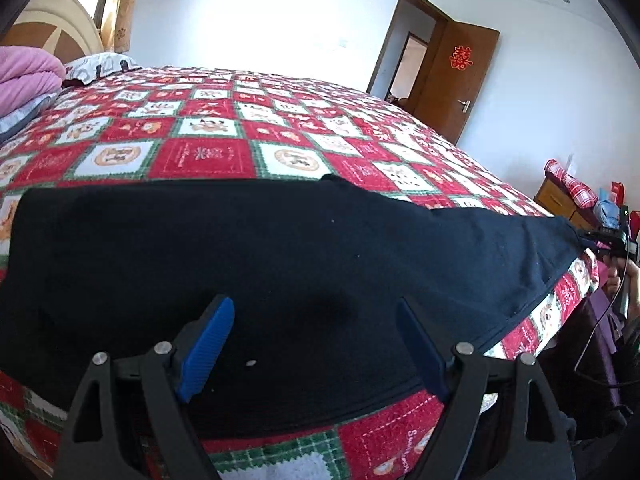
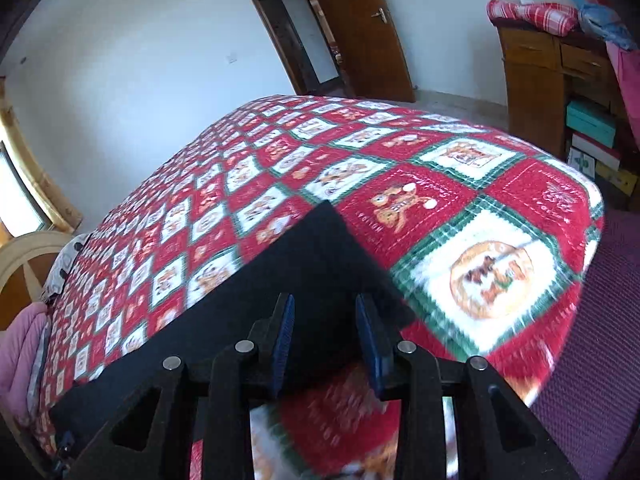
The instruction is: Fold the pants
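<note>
Left wrist view
Left gripper: jaws spread wide, nothing between the blue pads, hovering over the pants.
Pants: black, spread flat along the near edge of the bed, far end reaching toward the right gripper.
Right gripper: small at the right edge, at the pants' far corner; grip not readable from here.
Bedspread: red, white and green checks with bear prints, covering the bed.
Bedding: pink, folded, by the headboard.
Room: white walls, brown door ajar with a red emblem.

Right wrist view
Right gripper: jaws partly apart, black cloth lying between them; pads not seen pressing it.
Pants: pointed corner ahead of the fingers.
Desk: wooden; checked cloth on top, boxes stacked in the open space beneath.
</note>
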The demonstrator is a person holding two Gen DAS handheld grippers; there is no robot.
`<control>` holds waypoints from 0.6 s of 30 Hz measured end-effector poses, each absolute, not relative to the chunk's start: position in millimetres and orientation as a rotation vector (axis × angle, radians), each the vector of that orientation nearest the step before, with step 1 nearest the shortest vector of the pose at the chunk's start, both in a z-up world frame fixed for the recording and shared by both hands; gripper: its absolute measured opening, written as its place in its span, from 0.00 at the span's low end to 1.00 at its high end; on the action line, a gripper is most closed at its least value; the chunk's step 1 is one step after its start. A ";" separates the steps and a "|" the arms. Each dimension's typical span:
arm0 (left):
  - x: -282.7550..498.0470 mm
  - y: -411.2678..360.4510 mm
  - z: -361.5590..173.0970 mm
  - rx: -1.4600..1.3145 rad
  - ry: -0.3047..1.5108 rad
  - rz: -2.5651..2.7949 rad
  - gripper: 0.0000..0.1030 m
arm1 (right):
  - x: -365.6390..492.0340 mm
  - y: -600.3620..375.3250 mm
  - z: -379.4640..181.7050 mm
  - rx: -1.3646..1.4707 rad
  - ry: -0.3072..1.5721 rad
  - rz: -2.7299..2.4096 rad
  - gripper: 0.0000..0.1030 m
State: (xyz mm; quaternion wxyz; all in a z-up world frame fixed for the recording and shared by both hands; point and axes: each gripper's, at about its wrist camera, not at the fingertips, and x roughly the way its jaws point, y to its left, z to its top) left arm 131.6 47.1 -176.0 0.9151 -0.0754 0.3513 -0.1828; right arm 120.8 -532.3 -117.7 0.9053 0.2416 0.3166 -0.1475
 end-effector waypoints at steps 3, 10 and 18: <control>130.1 48.8 -174.7 -0.150 0.722 -0.378 0.83 | 131.7 -532.1 -119.9 0.476 0.623 -0.292 0.31; 127.0 62.5 -168.5 -0.178 0.681 -0.344 0.83 | 101.7 -552.0 -97.4 0.521 0.491 -0.338 0.33; 123.2 71.1 -155.2 -0.026 0.604 -0.248 0.87 | 115.8 -560.8 -129.7 0.586 0.575 -0.283 0.33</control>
